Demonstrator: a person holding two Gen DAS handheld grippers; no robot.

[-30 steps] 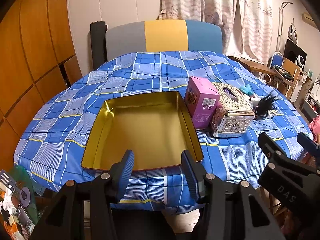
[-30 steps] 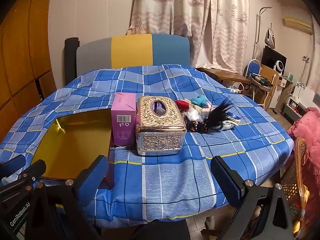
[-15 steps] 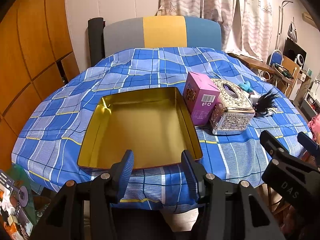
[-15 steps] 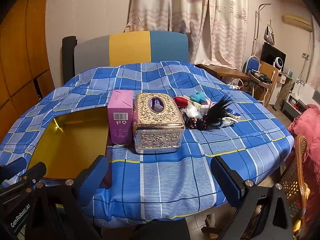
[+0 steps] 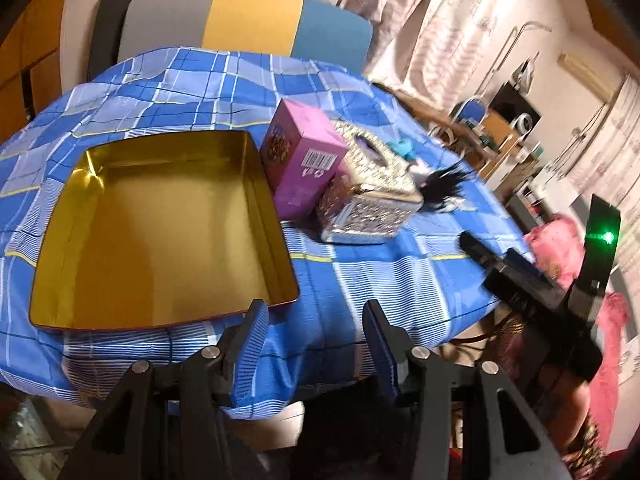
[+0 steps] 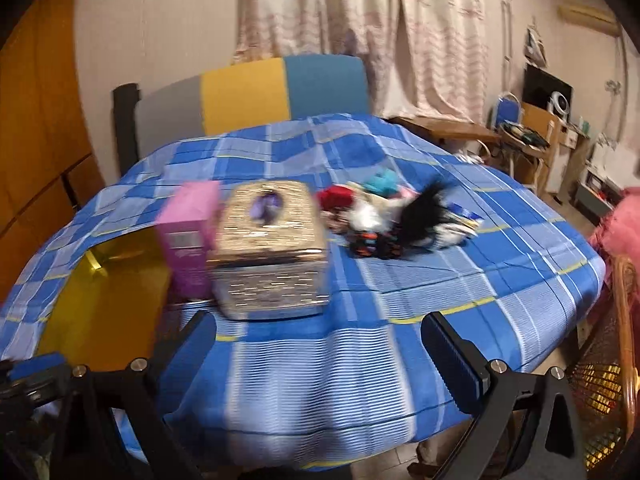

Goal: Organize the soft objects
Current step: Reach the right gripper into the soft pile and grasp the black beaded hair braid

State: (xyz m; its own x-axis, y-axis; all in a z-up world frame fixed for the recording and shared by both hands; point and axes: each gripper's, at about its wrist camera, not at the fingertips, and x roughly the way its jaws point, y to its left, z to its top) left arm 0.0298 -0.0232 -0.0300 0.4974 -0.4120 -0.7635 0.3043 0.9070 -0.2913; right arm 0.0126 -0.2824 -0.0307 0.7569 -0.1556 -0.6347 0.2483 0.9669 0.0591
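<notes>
Item one, far left: the gold tin (image 5: 160, 232), open-topped and bare inside, is lying on the blue checked tabletop (image 5: 380, 280); my left tongs (image 5: 316, 336) are hovering at its near corner, jaws parted with nothing between them.

Item two: the pink carton (image 5: 304, 160) is standing just beside the tin's right wall; a barcode is showing on its side, but the print around it is too small to read, and I am making out no brand.

Item three: the ornate silver tissue box (image 6: 272, 248) is sitting against the carton; no writing is showing on it.

Item four, the task's own goods: the heap of soft things (image 6: 392, 216), red, teal, white and black-feathered, is lying behind and right of the silver box, well apart from the tin; the right view is blurring them.

Item five: my right tongs (image 6: 320, 356) are hanging over the near tabletop edge, jaws spread wide and empty.

Step in hand, as I am judging it: the approach, nothing yet gathered; the next move is calling for the right tongs to reach past the silver box, pinch one soft piece, and carry it leftward over both boxes into the tin.
</notes>
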